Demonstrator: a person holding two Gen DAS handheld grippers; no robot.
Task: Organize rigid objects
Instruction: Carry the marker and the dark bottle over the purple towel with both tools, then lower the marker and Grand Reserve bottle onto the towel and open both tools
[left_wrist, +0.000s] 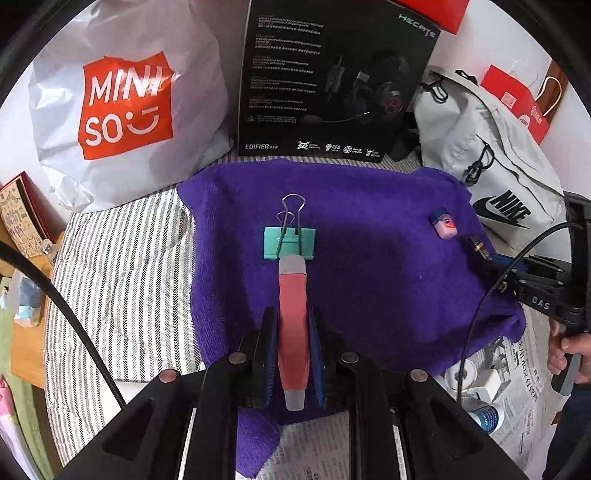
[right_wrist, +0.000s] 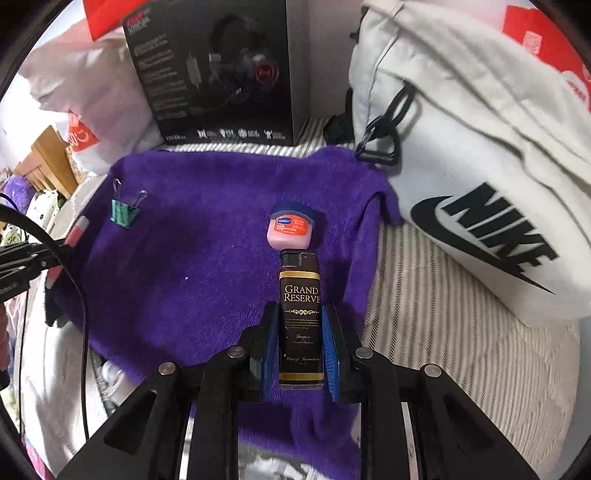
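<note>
My left gripper is shut on a coral-pink pen-like tool with grey ends; its tip touches a teal binder clip lying on the purple towel. My right gripper is shut on a dark brown "Grand Reserve" lighter, whose top points at a small pink Vaseline jar with a blue lid on the purple towel. The jar and the right gripper show at the right in the left wrist view. The clip and the pink tool show at the left in the right wrist view.
Behind the towel stand a white Miniso bag, a black headset box and a white Nike bag. A striped cloth lies under the towel. Newspaper and small bottles lie at the front right.
</note>
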